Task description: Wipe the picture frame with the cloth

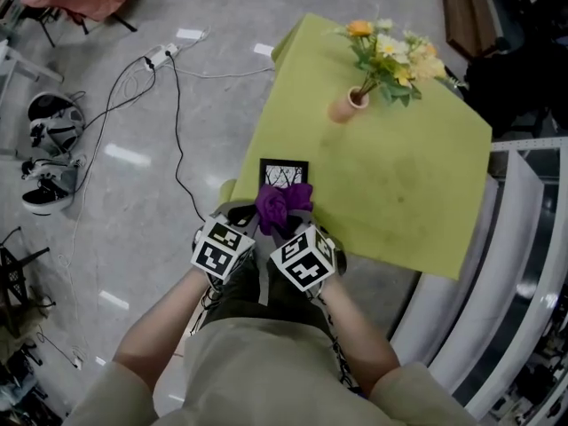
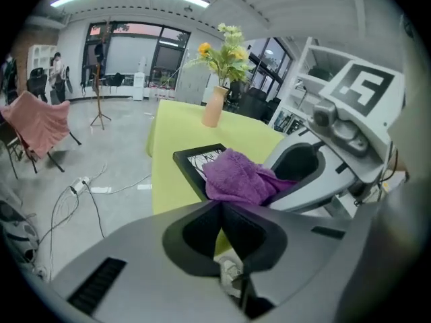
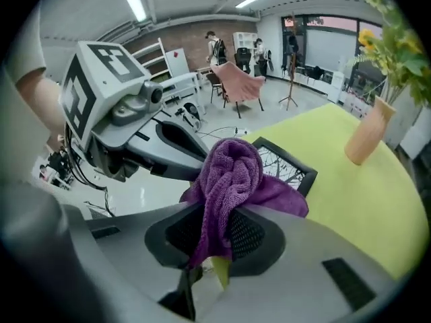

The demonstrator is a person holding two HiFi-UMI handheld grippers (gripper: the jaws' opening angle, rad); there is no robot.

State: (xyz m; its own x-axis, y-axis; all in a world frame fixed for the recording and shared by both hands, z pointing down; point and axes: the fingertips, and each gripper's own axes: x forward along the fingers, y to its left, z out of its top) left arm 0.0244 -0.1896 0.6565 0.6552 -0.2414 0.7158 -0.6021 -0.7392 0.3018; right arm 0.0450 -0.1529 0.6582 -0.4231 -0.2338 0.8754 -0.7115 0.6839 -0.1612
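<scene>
Black rectangular picture frame (image 1: 283,172) lying at the near edge of the yellow-green desk (image 1: 399,202).
A bunched purple terry cloth (image 3: 232,173) covers its near end, pinched in the right tool (image 3: 217,214). The left tool (image 2: 220,206), close alongside, has its jaws pressed together on nothing.

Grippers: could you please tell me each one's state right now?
Left gripper: closed, empty.
Right gripper: closed, holding the purple cloth.

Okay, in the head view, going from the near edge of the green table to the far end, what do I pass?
Purple cloth → picture frame → vase → flowers.
</scene>
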